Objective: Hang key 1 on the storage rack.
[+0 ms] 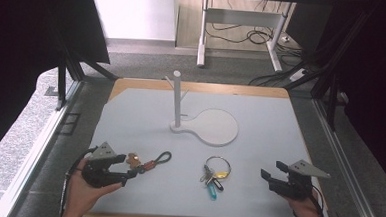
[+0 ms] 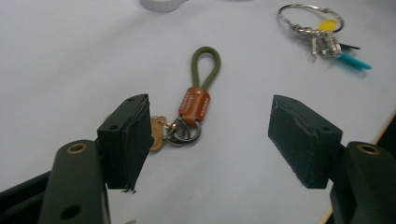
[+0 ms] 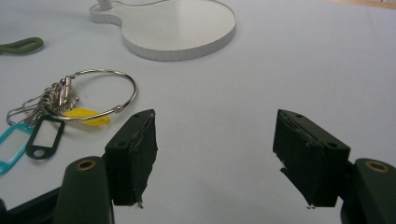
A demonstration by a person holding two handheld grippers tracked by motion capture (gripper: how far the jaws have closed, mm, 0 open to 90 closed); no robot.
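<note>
Grippers sit nearest the person, jaws wide apart, gripping nothing: the left gripper (image 1: pixel 126 171) just beside the strap keychain (image 1: pixel 150 163), the right gripper (image 1: pixel 273 175) well right of the key ring (image 1: pixel 215 173). Both key sets lie flat on the table (image 1: pixel 259 142), nearer than the white stand (image 1: pixel 176 100)

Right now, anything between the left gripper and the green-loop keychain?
Nothing visible. The left gripper has its jaws open just short of the green-loop keychain, bare table around it. The key ring bunch lies well off to the side.
</note>
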